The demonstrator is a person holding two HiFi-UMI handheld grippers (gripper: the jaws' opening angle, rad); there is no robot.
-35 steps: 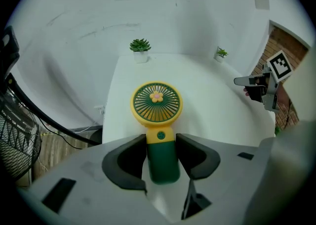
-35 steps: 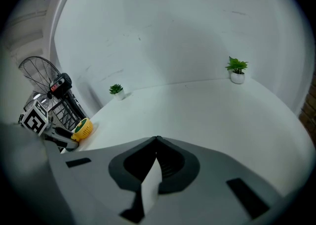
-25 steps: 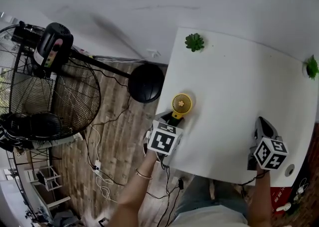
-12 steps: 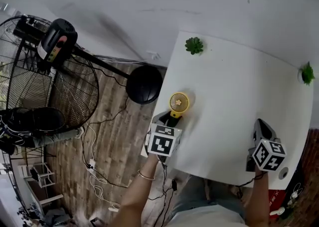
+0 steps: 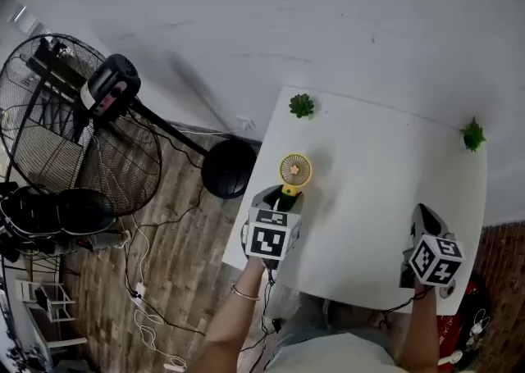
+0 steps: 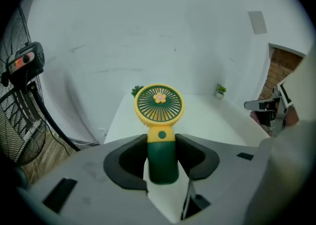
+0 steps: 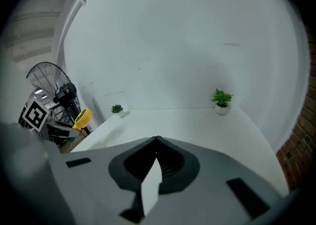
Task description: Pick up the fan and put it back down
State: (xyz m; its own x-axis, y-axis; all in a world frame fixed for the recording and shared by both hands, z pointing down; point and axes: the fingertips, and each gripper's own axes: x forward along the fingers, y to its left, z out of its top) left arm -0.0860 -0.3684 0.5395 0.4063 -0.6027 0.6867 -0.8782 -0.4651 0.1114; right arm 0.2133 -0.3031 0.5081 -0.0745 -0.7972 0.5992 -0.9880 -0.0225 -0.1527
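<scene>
left gripper clamped on green handle of yellow handheld fan, head upright | fan over tabletop left edge | right gripper jaws together, empty, near tabletop's right front | potted plant far-left corner

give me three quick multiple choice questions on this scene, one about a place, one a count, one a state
1. Where is the handheld fan?
A on the floor
B between the left claw's jaws
C on a shelf

2. How many potted plants stand on the table?
A one
B two
C four

3. The right claw is:
A shut, empty
B wide open
C shut on a plant

Answers: 1 B, the jaws pinch its handle. 2 B, one sits near each far corner. 3 A, its jaws meet with nothing between them.
</scene>
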